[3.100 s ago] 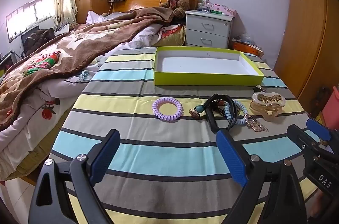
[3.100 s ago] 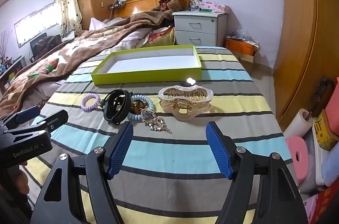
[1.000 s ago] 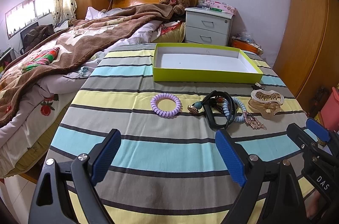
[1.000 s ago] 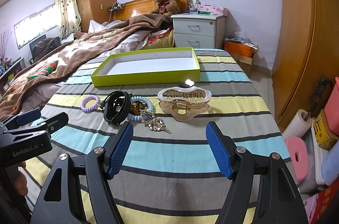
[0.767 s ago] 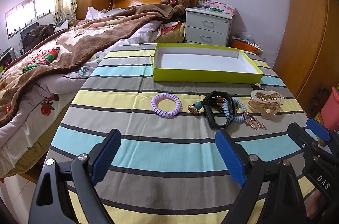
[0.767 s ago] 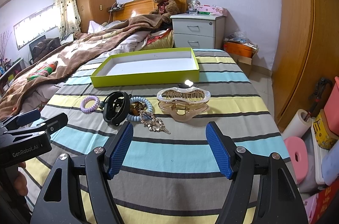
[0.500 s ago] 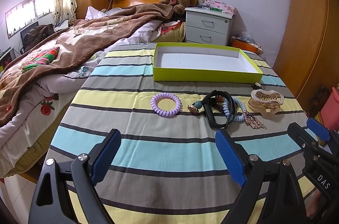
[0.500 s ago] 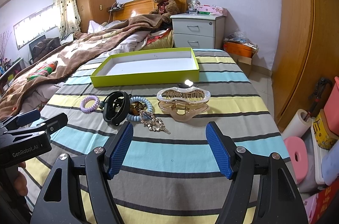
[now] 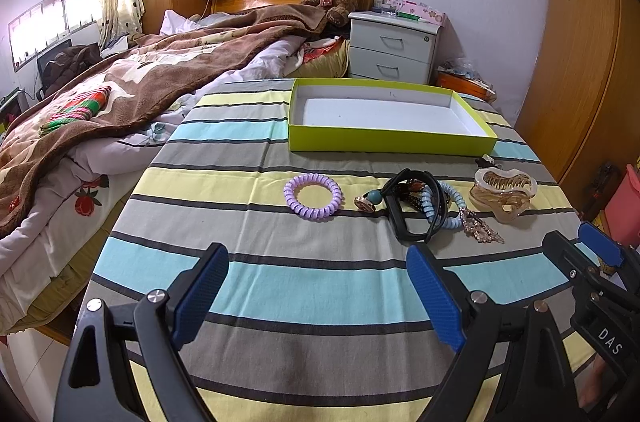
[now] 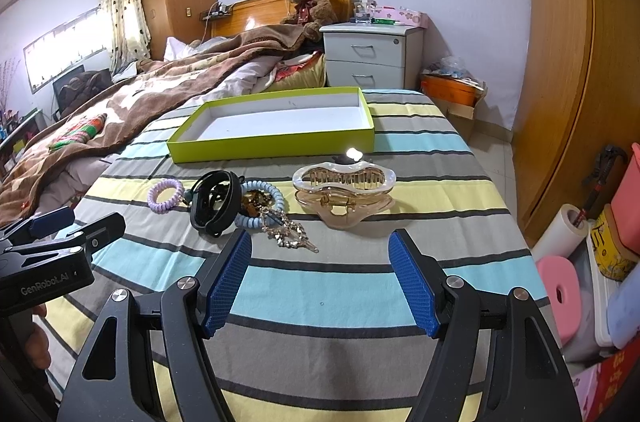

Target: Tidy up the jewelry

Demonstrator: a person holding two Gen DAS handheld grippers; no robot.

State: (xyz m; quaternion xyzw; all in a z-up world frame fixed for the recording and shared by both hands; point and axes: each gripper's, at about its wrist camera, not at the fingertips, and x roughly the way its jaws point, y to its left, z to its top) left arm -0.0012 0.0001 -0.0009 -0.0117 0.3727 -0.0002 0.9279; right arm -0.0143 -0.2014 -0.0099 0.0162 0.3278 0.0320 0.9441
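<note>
While nothing is in either tool yet, your left gripper (image 9: 316,286) and right gripper (image 10: 320,278) both hover with jaws spread wide and empty above the near edge of the striped blue, yellow and grey cloth (image 9: 248,282), level and pointing at the jewelry. That jewelry lies in a row across the middle: a lilac coiled hair tie (image 9: 313,196) alone to the left, a tangle of black band and pale blue coil (image 9: 420,208), and a clear amber claw clip (image 10: 344,192) just ahead of your right gripper. The shallow lime-green cardboard tray (image 10: 276,142) near the far edge looks like the destination.
</note>
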